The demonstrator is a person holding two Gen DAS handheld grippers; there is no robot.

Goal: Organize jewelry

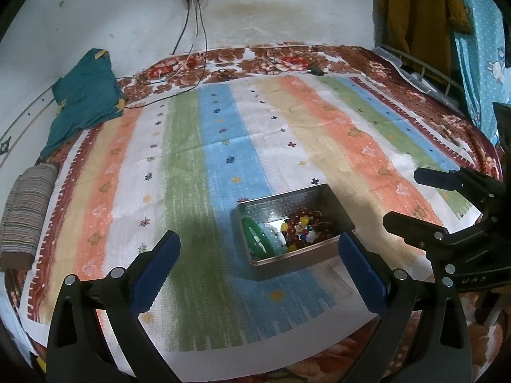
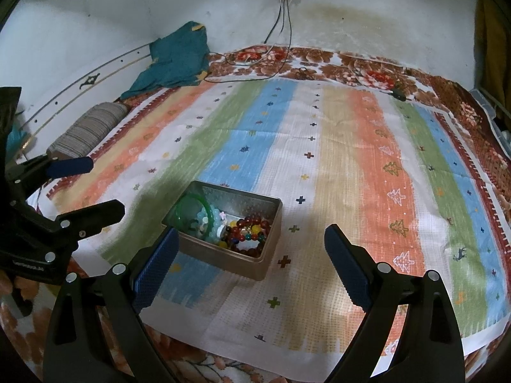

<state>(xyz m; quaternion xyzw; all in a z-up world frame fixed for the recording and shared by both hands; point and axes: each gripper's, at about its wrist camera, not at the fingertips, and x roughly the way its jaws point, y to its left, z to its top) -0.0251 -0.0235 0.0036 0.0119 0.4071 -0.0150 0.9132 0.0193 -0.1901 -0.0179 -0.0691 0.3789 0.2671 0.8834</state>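
Note:
A silver metal tin (image 1: pixel 332 199) (image 2: pixel 273 220) rests on the striped cloth. Inside lie a green bangle (image 1: pixel 255 234) (image 2: pixel 194 199), pale blue beads (image 1: pixel 273 234) (image 2: pixel 214 220) and dark red bead bracelets (image 1: pixel 306 220) (image 2: pixel 252 223) with mixed coloured beads. My left gripper (image 1: pixel 260 249) hovers open just in front of the tin, its right finger beside the tin's near right corner. My right gripper (image 2: pixel 250 245) also hangs open, its left finger close to the tin's near left corner. Nothing sits between either pair of fingers. Each gripper shows in the other's view, right gripper (image 1: pixel 405 196) and left gripper (image 2: pixel 99 188).
The striped cloth (image 1: pixel 223 146) covers a floral blanket (image 1: pixel 287 60) on a bed against a white wall. A teal garment (image 1: pixel 86 95) and a striped grey roll (image 1: pixel 25 214) lie at the left. Cables (image 1: pixel 191 38) hang from a wall socket. Clothes (image 1: pixel 418 9) hang at right.

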